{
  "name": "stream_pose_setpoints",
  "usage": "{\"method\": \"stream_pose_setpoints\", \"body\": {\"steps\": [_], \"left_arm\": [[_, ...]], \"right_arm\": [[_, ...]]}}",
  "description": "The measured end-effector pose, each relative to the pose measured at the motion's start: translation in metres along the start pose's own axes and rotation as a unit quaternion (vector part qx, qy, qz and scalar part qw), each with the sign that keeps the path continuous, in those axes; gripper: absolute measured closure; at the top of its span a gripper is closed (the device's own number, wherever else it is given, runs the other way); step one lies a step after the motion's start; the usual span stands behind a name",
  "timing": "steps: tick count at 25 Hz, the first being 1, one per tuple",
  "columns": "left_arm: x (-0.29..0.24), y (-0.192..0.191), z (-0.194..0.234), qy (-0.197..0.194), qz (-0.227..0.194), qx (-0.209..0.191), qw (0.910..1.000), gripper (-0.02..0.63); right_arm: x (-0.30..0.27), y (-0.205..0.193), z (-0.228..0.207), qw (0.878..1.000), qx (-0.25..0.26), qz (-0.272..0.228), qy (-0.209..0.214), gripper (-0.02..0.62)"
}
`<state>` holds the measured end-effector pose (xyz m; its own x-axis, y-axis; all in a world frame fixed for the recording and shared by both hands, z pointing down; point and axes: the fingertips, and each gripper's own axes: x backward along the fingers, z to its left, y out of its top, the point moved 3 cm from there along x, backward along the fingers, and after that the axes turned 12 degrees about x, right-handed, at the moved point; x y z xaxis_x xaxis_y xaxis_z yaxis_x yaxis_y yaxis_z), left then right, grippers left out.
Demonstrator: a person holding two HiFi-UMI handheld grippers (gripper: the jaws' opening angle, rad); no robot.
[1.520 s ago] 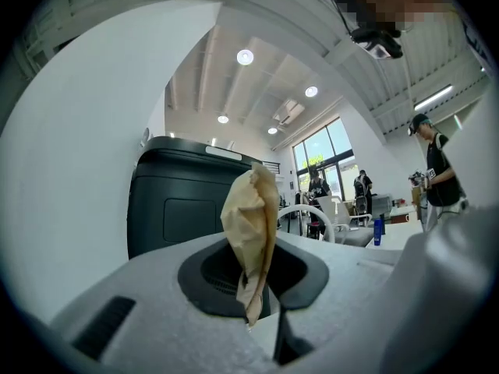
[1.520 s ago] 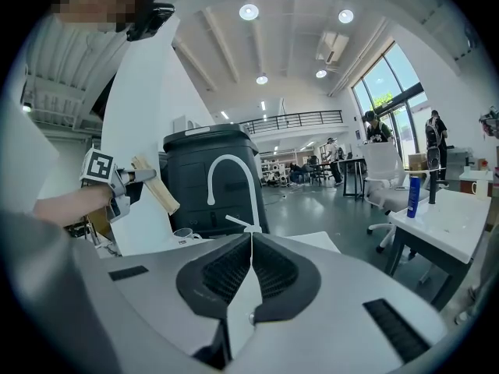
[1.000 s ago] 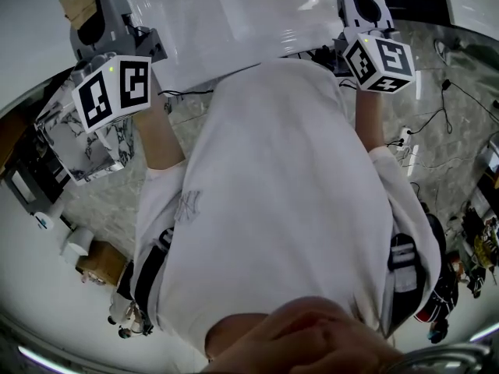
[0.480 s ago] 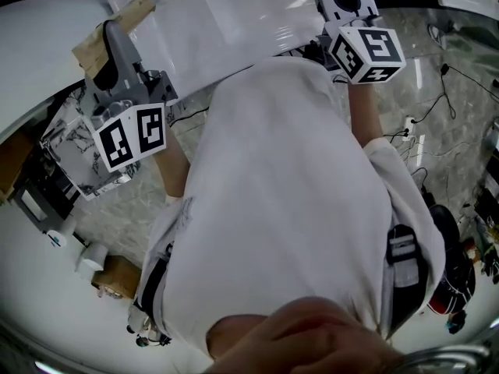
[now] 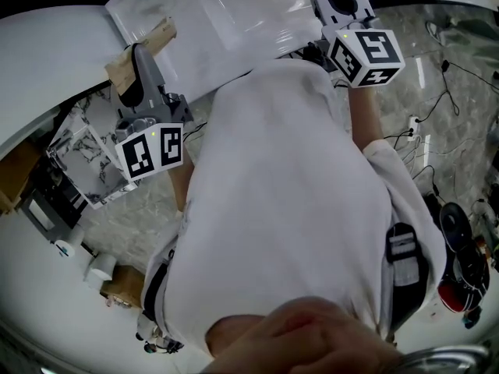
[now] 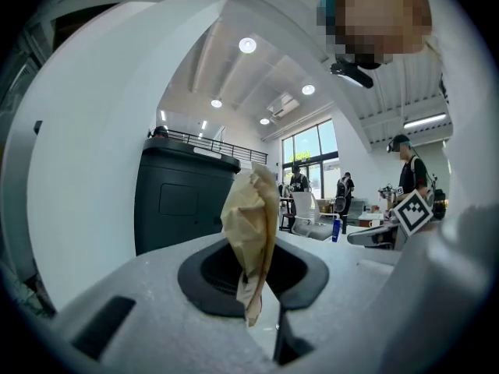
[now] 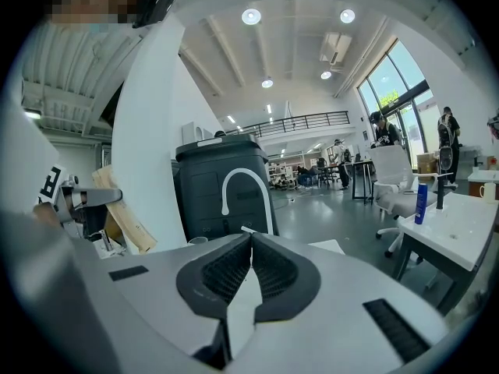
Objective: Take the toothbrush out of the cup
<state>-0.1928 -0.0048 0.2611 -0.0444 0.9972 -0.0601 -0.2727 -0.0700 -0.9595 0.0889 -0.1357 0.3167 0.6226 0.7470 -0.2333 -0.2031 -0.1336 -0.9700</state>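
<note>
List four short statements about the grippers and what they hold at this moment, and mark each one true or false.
1. The left gripper is closed on a piece of crumpled brown paper. True.
2. The right gripper has its jaws wide apart. False: the jaws are together, with nothing between them.
3. A toothbrush stands in a cup next to the right gripper. False: no view shows a toothbrush or a cup.
4. The person holding the grippers wears a white shirt. True.
</note>
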Motion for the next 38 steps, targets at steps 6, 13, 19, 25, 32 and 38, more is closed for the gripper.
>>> {"method": "stream_pose_setpoints", "body": {"steps": [6,13,19,25,32,38], "left_arm": [[0.017,-0.011,0.002,0.013,0.009,0.000,0.9999,0.557],[0.031,-0.024,0.009,0.026,0.020,0.020,0.9993,0.557],[0.033,-0.020,0.010,0.022,0.017,0.020,0.9994,0.557],[0.026,-0.018,0.007,0.006,0.016,0.019,0.9997,0.557],[0.022,-0.015,0.001,-0.004,0.012,0.017,0.9998,0.557],[0.020,-0.014,0.003,-0.007,0.011,0.017,0.9998,0.557]], "right_arm": [[0.005,-0.004,0.006,1.000,-0.003,0.007,0.001,0.580],[0.009,-0.005,0.006,1.000,-0.011,0.004,-0.013,0.580],[0.014,-0.003,0.002,1.000,-0.008,0.003,-0.025,0.580],[0.014,-0.002,0.000,0.999,-0.005,0.002,-0.034,0.580],[0.016,-0.001,-0.001,0.999,-0.005,0.002,-0.036,0.580],[0.012,-0.002,0.003,0.999,-0.004,0.004,-0.033,0.580]]}}
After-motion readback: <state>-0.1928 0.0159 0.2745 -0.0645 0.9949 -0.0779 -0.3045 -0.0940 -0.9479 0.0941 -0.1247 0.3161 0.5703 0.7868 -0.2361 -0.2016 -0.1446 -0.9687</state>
